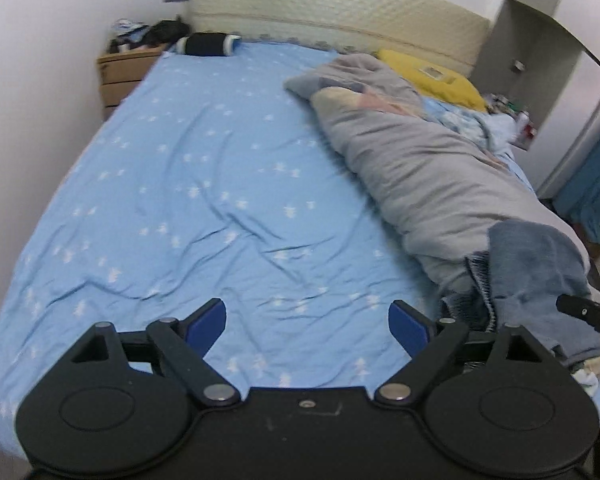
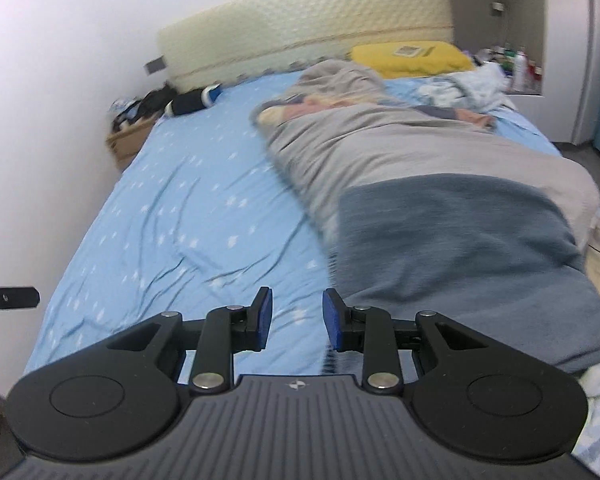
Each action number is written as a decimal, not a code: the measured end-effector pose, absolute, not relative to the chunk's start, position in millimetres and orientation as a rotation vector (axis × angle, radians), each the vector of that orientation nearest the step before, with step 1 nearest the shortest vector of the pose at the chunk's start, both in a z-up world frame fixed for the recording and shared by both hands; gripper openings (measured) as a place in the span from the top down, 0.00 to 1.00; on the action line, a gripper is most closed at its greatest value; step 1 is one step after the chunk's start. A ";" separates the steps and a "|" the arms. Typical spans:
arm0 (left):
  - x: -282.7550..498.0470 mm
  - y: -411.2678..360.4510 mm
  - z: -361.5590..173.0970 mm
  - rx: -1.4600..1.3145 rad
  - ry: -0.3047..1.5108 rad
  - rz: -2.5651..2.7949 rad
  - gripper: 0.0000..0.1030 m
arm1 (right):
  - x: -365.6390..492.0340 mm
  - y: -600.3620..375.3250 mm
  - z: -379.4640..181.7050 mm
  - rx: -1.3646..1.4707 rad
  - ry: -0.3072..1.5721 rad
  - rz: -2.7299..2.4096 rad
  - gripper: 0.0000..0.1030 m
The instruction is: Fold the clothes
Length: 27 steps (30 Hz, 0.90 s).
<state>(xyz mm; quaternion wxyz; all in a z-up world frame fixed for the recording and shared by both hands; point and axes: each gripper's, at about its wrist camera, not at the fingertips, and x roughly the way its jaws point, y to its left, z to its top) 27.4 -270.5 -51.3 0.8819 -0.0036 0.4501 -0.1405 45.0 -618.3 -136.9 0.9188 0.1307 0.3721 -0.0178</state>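
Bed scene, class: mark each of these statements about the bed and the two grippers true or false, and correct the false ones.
1. The left gripper is open with nothing between its pads. True.
2. The right gripper grips the blue-grey garment. False: nothing is between its pads; the garment lies beside it.
3. A yellow pillow lies near the headboard. True.
4. The bedsheet is plain red. False: it is light blue with white marks.
5. The blue-grey garment rests partly on the grey duvet. True.

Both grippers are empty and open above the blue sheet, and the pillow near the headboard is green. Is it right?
Not quite: the pillow is yellow, as the right wrist view shows. The left gripper and right gripper are indeed open and empty above the blue sheet.
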 end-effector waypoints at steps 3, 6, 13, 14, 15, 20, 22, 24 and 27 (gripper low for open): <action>24.3 -250.4 -47.9 -0.026 0.930 -0.255 0.14 | 46.1 -598.3 -134.5 0.265 0.773 -0.011 0.71; 22.0 -229.6 -44.0 -0.039 0.923 -0.236 0.13 | 45.5 -571.2 -130.1 0.248 0.775 0.017 0.71; 26.5 -173.4 -39.4 -0.029 0.911 -0.256 0.11 | 41.5 -498.0 -116.8 0.224 0.756 0.028 0.71; 28.1 -164.6 -39.3 -0.020 0.915 -0.266 0.11 | 40.4 -486.2 -114.2 0.228 0.749 0.019 0.71; 29.7 -155.8 -39.3 -0.012 0.918 -0.276 0.11 | 39.4 -474.7 -112.2 0.238 0.747 0.007 0.71; 35.0 -111.8 -36.0 0.030 0.917 -0.314 0.10 | 33.6 -413.9 -105.6 0.266 0.742 -0.041 0.70; 35.9 -96.1 -34.7 0.043 0.918 -0.308 0.09 | 31.9 -394.4 -104.0 0.283 0.745 -0.056 0.69; 36.9 -80.5 -33.3 0.056 0.918 -0.303 0.07 | 29.0 -376.1 -100.7 0.293 0.751 -0.061 0.66; 34.5 -60.8 -30.5 0.041 0.922 -0.294 0.07 | 24.6 -357.0 -93.1 0.289 0.755 -0.061 0.60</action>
